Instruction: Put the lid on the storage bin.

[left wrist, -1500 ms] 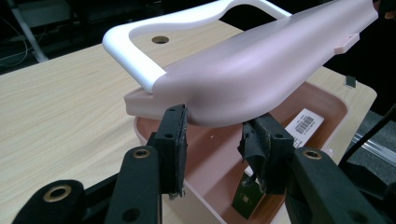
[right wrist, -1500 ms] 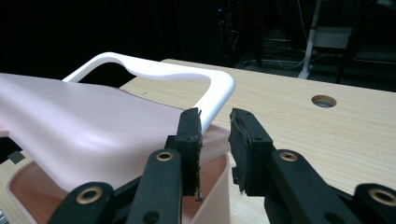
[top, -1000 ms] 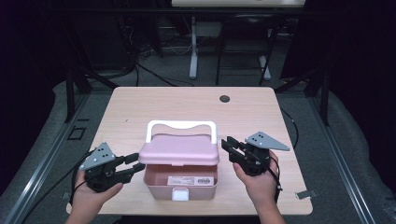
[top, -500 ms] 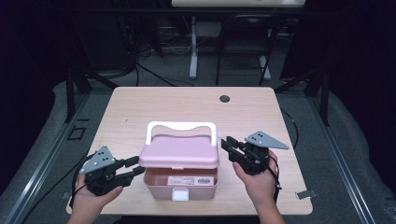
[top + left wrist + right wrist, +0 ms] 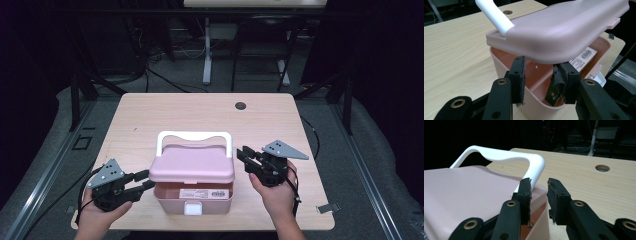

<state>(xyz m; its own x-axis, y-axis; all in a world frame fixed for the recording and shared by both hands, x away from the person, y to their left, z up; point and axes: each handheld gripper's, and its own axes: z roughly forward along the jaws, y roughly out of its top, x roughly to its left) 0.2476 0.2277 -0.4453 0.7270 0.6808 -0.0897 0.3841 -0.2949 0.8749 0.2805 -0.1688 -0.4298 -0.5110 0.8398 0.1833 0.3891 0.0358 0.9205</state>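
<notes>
1. Pale pink lid (image 5: 192,167) between both grippers, plain and unpatterned.
2. White handle (image 5: 194,136) beyond the lid.
3. Pink box (image 5: 192,197) under the lid; darker salmon inside; white latch on the front; white label with black barcode.
4. Black left gripper (image 5: 142,180) and right gripper (image 5: 243,157), each topped by a grey plate.
5. Light wood-grain table (image 5: 150,115) beneath, with a dark round hole.

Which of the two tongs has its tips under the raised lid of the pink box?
The left tongs: their tips sit beneath the pink lid, over the open box rim. The right tongs stay outside, beside the white handle.
</notes>
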